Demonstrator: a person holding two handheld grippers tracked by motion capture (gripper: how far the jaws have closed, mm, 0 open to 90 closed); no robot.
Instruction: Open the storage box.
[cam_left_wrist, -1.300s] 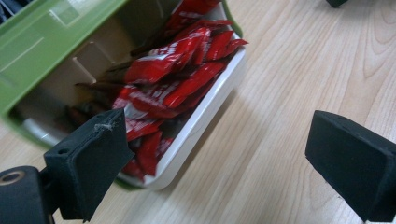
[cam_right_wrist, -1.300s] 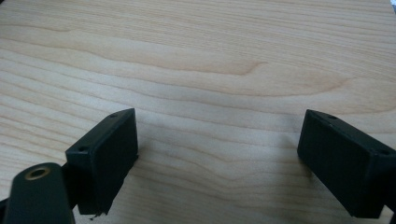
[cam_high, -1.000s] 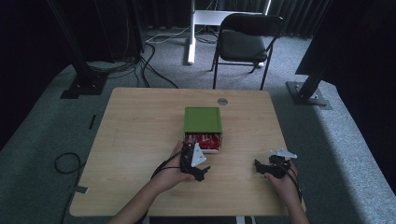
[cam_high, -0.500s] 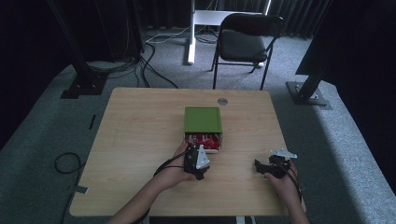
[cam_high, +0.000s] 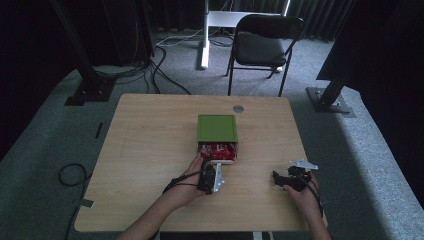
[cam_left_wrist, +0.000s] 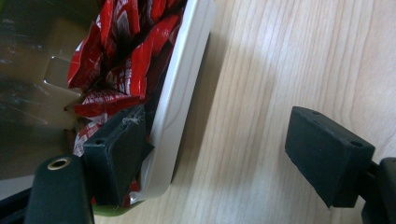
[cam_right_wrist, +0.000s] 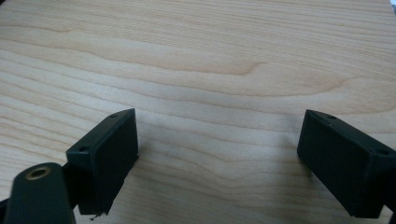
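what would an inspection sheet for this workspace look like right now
surface: wooden table, bare grain, round grommet near the far edge
job's things: green-lidded box with a white drawer pulled out, full of red packets
clutter: nothing seen
grippers: left gripper open, jaws just been closing, one inside the drawer against the packets, the other outside over the table; right gripper open over bare wood
cables: black cable at the left wrist; more cables on the floor
surroundings: folding chair, grey carpet, dark stands

black blocky tongs (cam_left_wrist: 226, 154) with screw holes, grey plate, black trailing cable
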